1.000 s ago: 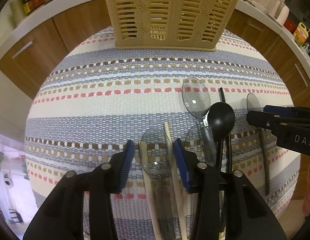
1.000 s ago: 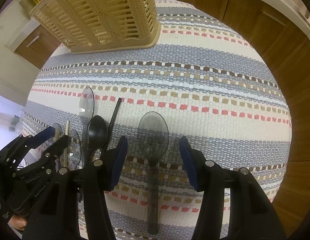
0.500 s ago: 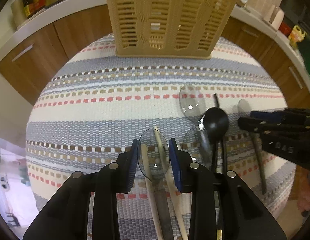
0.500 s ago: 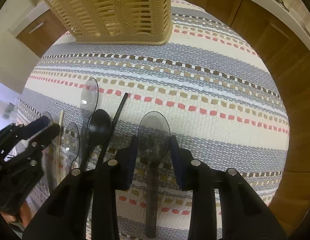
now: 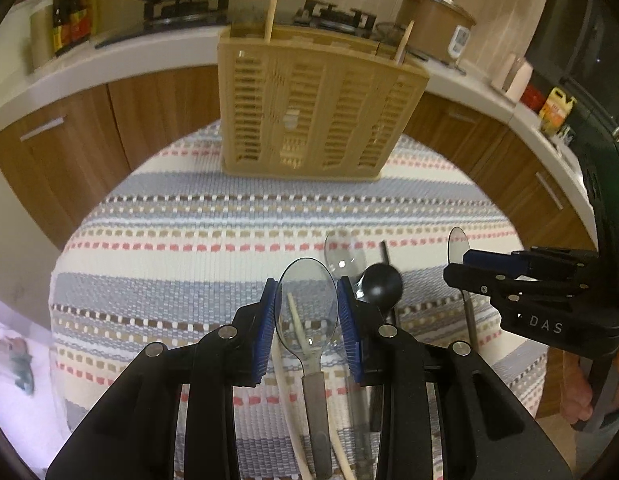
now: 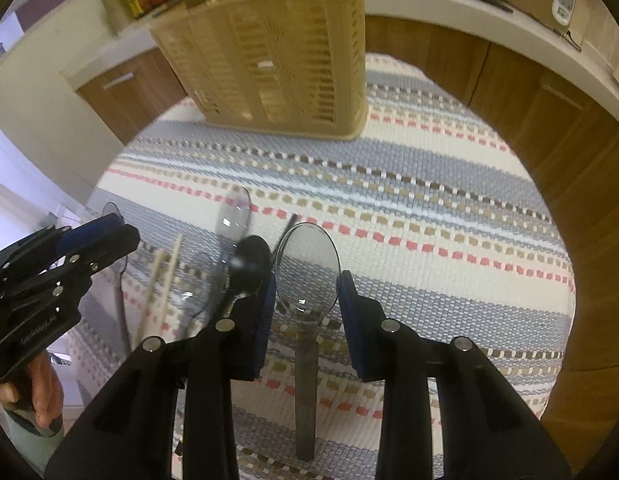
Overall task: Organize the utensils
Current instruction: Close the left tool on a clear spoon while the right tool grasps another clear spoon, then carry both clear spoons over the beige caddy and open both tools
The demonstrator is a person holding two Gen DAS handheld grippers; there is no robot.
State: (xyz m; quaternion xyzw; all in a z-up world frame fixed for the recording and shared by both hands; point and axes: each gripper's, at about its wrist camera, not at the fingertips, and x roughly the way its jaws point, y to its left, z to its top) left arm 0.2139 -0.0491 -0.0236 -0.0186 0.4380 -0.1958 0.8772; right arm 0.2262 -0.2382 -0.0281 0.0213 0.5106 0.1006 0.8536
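Observation:
My left gripper (image 5: 306, 309) is shut on a clear plastic spoon (image 5: 305, 304) by its bowl and holds it above the striped mat. My right gripper (image 6: 307, 284) is shut on a second clear spoon (image 6: 307, 272), also lifted. A clear spoon (image 5: 341, 250), a black spoon (image 5: 383, 284), a black stick (image 5: 384, 250) and pale chopsticks (image 6: 165, 276) lie on the mat between the grippers. The tan slatted utensil basket (image 5: 317, 108) stands at the mat's far edge and also shows in the right wrist view (image 6: 269, 56). The right gripper shows in the left wrist view (image 5: 525, 280), the left gripper in the right wrist view (image 6: 61, 264).
The striped woven mat (image 5: 189, 240) covers a round table. Two wooden sticks (image 5: 271, 12) stand in the basket. Wooden cabinets (image 5: 69, 140) and a white counter with a stove, bottles and a cooker ring the table behind.
Both grippers closed on their clear spoons and lifted them off the mat; both views now tilt up toward the basket and counter.

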